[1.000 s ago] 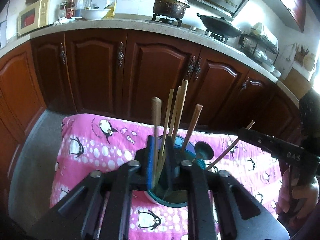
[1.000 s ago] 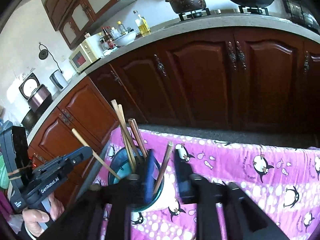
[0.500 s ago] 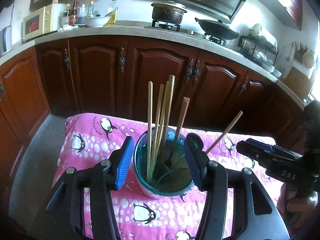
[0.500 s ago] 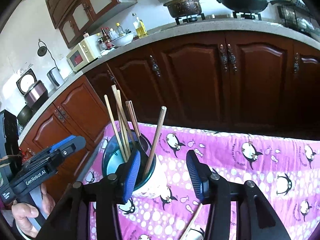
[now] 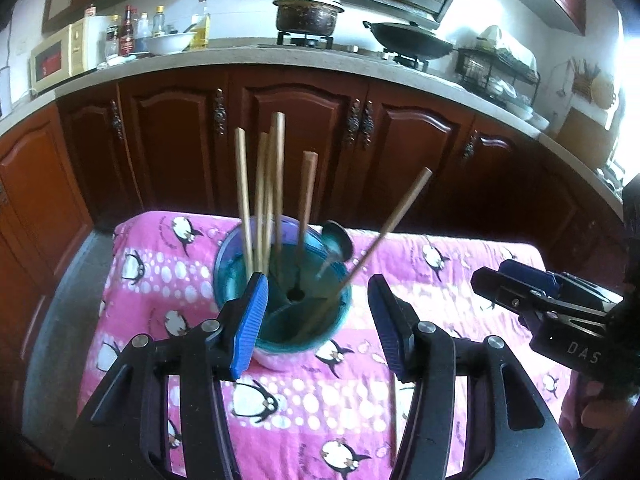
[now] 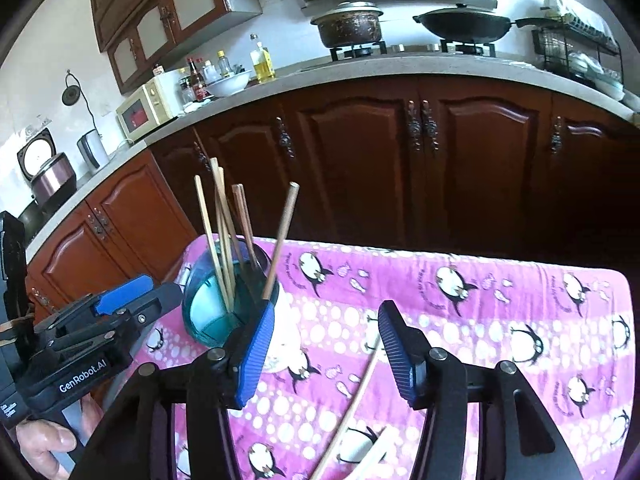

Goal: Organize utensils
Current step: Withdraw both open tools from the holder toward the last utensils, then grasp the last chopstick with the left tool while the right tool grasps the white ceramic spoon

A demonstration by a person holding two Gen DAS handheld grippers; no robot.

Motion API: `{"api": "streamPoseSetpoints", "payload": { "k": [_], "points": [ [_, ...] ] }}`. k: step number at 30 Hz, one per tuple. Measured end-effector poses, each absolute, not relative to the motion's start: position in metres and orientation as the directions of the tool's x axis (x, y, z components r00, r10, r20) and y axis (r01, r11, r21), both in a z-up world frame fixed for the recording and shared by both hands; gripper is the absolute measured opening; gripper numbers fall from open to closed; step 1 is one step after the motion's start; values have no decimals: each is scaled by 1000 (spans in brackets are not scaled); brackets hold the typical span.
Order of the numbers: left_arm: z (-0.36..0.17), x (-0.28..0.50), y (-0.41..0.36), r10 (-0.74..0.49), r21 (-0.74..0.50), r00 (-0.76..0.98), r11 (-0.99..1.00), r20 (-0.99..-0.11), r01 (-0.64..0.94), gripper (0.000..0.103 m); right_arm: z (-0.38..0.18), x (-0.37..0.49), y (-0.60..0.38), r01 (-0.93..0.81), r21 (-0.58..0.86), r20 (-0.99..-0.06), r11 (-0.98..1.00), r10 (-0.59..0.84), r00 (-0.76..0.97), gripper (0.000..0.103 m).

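We are working over a low table draped in a pink cloth (image 5: 420, 408) printed with penguins and white dots, set in a kitchen with dark red-brown wooden cabinets (image 6: 472, 168) under a grey stone counter (image 5: 224, 62). On the counter a cream microwave (image 5: 56, 58), a white bowl (image 5: 168, 42), a lidded dark pot (image 6: 347, 24) and a black wok (image 6: 464, 22) are sitting.

A round teal plastic utensil cup (image 5: 280, 312) is standing upright on the cloth toward its left side, and a bundle of pale wooden chopsticks (image 5: 260, 196) is standing in it, long axes near vertical, tips down, ends pointing up at the cabinets. One single wooden chopstick (image 5: 384, 236) is leaning out to the right, tilted well off vertical. A dark metal spoon (image 5: 336, 240) is resting against the cup's far rim, bowl end up.

We are holding our left gripper (image 5: 316, 320) just in front of the cup with its blue-padded fingers (image 5: 250, 320) spread wide, gripping nothing. Our right gripper (image 6: 326, 344) is likewise spread apart and empty, beside the cup. Between its fingers, two loose light wooden chopsticks (image 6: 352, 404) are lying flat on the cloth, long axes running diagonally from near us up toward the far right.
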State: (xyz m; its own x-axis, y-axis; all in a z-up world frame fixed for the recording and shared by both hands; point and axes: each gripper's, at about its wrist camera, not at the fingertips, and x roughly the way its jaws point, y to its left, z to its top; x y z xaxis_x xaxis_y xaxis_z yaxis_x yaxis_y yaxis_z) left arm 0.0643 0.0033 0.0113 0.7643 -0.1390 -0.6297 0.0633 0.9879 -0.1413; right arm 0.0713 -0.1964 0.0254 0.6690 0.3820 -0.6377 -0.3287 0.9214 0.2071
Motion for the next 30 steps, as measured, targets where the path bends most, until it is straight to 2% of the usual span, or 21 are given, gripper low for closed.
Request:
{"api": "streamPoseSetpoints", "payload": {
  "k": [13, 18, 23, 26, 30],
  "points": [
    [-10, 58, -29, -172, -127, 727, 985, -664, 116, 52, -7, 53, -238, -262, 208, -700, 942, 330, 633, 52],
    [-25, 58, -33, -195, -136, 699, 981, -688, 140, 52, -36, 47, -252, -236, 230, -753, 944, 327, 571, 53],
    [-46, 60, -33, -199, -141, 660, 980, -724, 141, 52, -85, 45, -260, -208, 342, -813, 916, 399, 424, 52],
    [-58, 62, -36, -203, -140, 634, 979, -746, 148, 52, -113, 50, -256, -182, 408, -823, 894, 447, 350, 43],
    [-67, 65, -40, -207, -137, 611, 978, -764, 160, 52, -132, 61, -246, -158, 440, -828, 884, 468, 310, 43]
  ]
}}
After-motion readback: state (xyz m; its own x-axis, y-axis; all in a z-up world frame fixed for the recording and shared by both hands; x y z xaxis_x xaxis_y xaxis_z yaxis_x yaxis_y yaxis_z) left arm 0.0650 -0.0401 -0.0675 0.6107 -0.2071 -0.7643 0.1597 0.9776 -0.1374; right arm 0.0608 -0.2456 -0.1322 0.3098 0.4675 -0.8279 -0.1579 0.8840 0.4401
